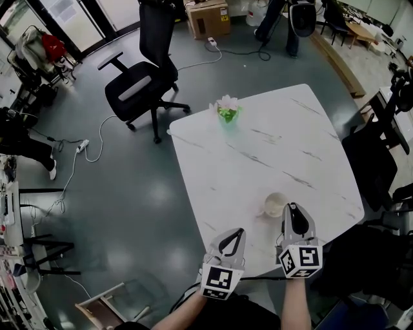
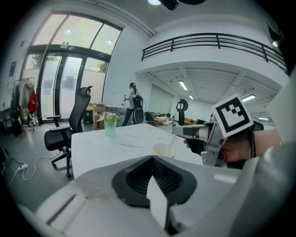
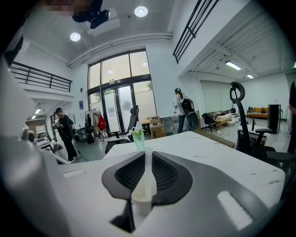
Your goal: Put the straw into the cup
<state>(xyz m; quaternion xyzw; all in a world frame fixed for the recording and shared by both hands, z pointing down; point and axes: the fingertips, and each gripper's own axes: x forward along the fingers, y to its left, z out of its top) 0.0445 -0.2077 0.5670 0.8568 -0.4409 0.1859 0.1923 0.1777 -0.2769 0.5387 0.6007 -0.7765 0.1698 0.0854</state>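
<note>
While straw (image 2: 170, 141) seemingly dips into cup (image 1: 274, 204) | cup near table (image 1: 258, 155) edge

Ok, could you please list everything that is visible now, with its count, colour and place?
table: one, white marble pattern, centre
cup: one, cream, near edge of the table
straw: one, white, in the right gripper, lower end at the cup's mouth
flower glass: one, green with pale flowers, far corner of the table
office chair: one, black, floor beyond the table
cardboard box: one, brown, far floor
power strip: one, white, floor at left
standing person: one, dark trousers, far side
left gripper: one, grey, fingers shut, empty, near table edge
right gripper: one, grey, shut on the straw, over the cup
</note>
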